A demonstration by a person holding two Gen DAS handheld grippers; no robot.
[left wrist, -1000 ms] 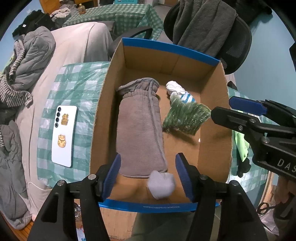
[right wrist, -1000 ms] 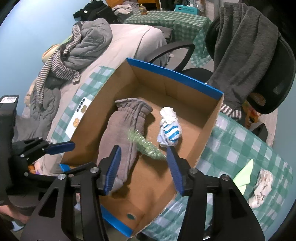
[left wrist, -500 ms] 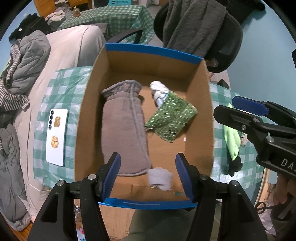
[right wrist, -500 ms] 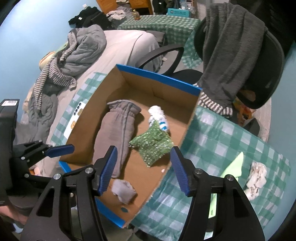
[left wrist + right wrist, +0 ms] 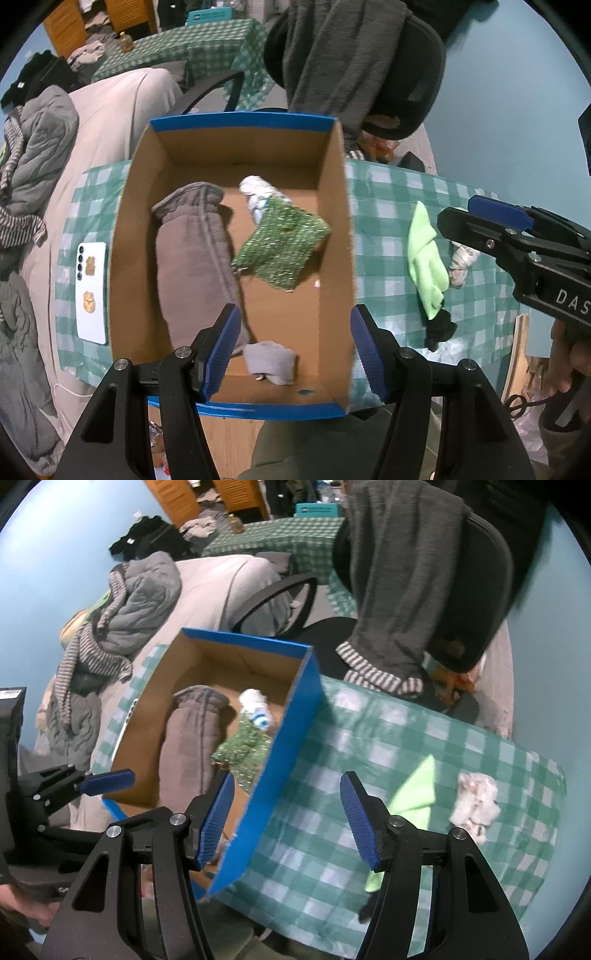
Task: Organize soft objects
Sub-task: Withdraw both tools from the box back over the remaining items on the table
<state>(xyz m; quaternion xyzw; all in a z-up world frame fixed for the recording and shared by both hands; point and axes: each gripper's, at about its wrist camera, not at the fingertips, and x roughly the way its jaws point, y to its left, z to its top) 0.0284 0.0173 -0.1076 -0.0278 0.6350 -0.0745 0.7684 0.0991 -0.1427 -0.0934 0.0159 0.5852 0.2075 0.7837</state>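
Cardboard box (image 5: 332, 206) with blue rim stands on the green checked tablecloth (image 5: 384, 206). Inside the box: grey fleece roll (image 5: 192, 258) along its left wall, sparkly green cloth (image 5: 284, 247) near its centre, white-and-blue bundle (image 5: 258, 192) behind that, small grey sock (image 5: 269, 362) at its near wall. Outside, right of the box: lime-green cloth (image 5: 424, 258), black sock (image 5: 437, 330), pale crumpled cloth (image 5: 476, 805). Left gripper (image 5: 295, 347) over the box's near end, jaws apart, empty. Right gripper (image 5: 288, 819) over the box's right wall, jaws apart, just widened, nothing between them.
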